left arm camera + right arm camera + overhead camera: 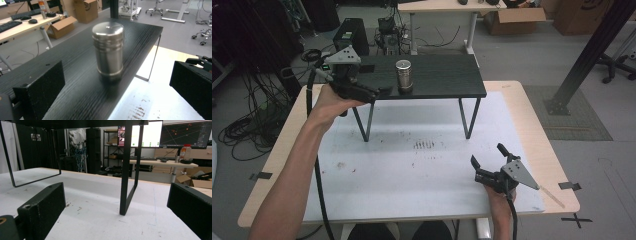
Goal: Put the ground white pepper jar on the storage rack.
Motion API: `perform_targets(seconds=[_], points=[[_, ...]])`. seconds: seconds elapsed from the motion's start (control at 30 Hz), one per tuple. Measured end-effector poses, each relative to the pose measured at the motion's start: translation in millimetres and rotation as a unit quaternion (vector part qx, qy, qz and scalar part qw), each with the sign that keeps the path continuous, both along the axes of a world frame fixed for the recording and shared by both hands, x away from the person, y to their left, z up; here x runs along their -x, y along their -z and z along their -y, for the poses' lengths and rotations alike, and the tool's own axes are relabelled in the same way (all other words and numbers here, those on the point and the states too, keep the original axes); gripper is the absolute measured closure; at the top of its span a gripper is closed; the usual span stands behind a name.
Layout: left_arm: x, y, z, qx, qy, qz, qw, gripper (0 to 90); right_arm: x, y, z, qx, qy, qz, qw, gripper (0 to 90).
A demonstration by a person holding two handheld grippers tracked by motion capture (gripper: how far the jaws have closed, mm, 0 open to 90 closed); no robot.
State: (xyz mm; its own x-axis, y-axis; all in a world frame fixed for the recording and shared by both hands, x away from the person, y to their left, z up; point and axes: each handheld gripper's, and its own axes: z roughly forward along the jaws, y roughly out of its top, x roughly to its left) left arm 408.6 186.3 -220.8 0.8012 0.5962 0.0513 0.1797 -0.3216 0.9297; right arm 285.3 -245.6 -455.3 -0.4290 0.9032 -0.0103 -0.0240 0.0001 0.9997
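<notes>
A shiny steel canister (403,75) with a domed lid stands upright on a small black raised shelf (447,82). In the left gripper view the canister (108,51) stands straight ahead between the jaws, a short way beyond them. My left gripper (379,91) is held at the shelf's front left edge, open, nothing between its fingers. My right gripper (487,154) rests low on the white table (412,170) at the front right, open and empty, and faces the shelf's right legs (128,170).
The shelf stands on thin black metal legs (468,117) over the white table top, which has small dark stains (424,145) in its middle. A black cable (319,190) trails from the left gripper down the table's left side. Desks, boxes and chairs stand on the floor beyond.
</notes>
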Motion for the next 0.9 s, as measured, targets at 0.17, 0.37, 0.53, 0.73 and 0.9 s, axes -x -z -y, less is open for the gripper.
perform_targets(seconds=[0.17, 0.37, 0.53, 0.73, 0.9], points=[[14.4, 5.3, -10.7, 0.006, -0.005, 0.009, 0.9999, 0.2, -0.1, 0.0, 0.0, 0.0, 0.0, -0.001, 1.0, 1.5], [26.5, 13.7, -20.2, 0.008, -0.012, 0.014, 0.9998, 0.2, -0.1, 0.0, 0.0, 0.0, 0.0, -0.001, 1.0, 1.5], [34.3, 24.2, -27.7, 0.003, -0.019, 0.012, 0.9997, 0.2, -0.1, -0.1, -0.1, 0.0, 0.0, -0.001, 1.0, 1.6], [45.9, 36.8, -39.5, 0.008, -0.028, 0.016, 0.9995, 0.2, -0.2, -0.1, -0.1, 0.0, 0.0, -0.002, 1.0, 1.6], [54.3, 45.5, -50.7, 0.013, -0.033, 0.025, 0.9991, 0.2, -0.2, -0.1, -0.1, 0.0, 0.0, -0.002, 1.0, 1.6]])
